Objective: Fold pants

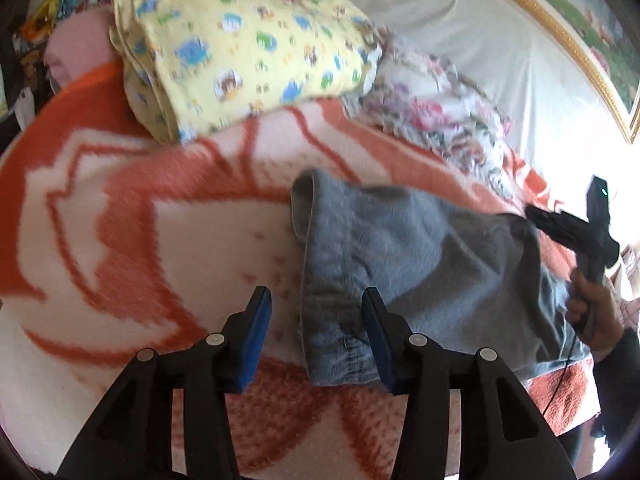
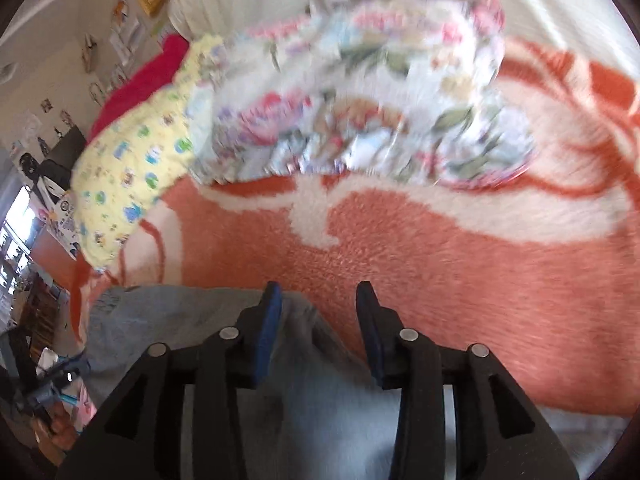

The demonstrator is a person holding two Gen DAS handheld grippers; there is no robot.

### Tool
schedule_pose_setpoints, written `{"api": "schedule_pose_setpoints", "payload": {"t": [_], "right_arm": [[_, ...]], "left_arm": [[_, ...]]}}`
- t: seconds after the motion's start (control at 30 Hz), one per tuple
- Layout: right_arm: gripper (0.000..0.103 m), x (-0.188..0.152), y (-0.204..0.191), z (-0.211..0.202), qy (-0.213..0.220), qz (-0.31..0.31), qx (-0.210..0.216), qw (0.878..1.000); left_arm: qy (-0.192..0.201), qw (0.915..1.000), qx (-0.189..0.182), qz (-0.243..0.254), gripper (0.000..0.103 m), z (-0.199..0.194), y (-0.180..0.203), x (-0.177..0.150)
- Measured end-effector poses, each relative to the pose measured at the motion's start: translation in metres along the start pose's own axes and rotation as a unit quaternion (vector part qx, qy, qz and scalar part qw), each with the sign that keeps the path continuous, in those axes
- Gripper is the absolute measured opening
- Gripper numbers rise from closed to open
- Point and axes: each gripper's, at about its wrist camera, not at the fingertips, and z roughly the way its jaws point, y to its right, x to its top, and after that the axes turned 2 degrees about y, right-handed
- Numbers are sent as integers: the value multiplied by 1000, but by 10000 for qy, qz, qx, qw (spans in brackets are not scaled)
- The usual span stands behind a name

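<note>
Your left gripper [image 1: 316,336] hung wide open over the waistband end of the pants [image 1: 400,264], gripping nothing. One blue pad [image 1: 256,340] sat over bare blanket and the other over the grey fabric, so the elastic edge ran right between them. I'd guess you lined it up that way to pinch that edge next.

Those grey pants were lying across the orange and white blanket [image 1: 100,240], bunched up rather than flat, with the waistband nearest the left camera. Nothing looked neatly folded yet, so I'd say you were early in the job.

Your right gripper [image 2: 318,328] was spread open too, with nothing between the pads. It hovered over the far end of the pants, seemingly at a leg edge. Can't tell if it was touching the cloth, both views were pretty blurry.

You had 2 folded piles, a yellow blanket [image 1: 240,52] and a floral one [image 2: 360,92], parked further back out of the way.
</note>
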Motion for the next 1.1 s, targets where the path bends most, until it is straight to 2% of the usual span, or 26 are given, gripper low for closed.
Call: {"api": "schedule_pose_setpoints", "payload": {"t": [0.07, 0.13, 0.3, 0.57, 0.83, 1.1], "right_arm": [[45, -8, 0, -23, 81, -21, -16, 10000], [50, -17, 2, -41, 105, 4, -26, 9999], [54, -52, 20, -88, 180, 271, -164, 9993], [54, -107, 69, -153, 337, 1022, -541, 9927], [54, -155, 123, -227, 775, 1774, -1025, 9757], [56, -201, 190, -299, 1328, 2703, -1601, 9400]], "left_arm": [[57, 10000, 3, 77, 47, -7, 9, 6], [121, 9995, -227, 176, 47, -11, 28, 13], [55, 9949, -821, 580, 50, -8, 88, 25], [-300, 9768, -1620, 1365, 53, 15, 192, 22], [-839, 9490, -2201, 2098, 58, 45, 291, 7], [-1178, 9148, -2616, 2842, 60, 64, 393, -7]]}}
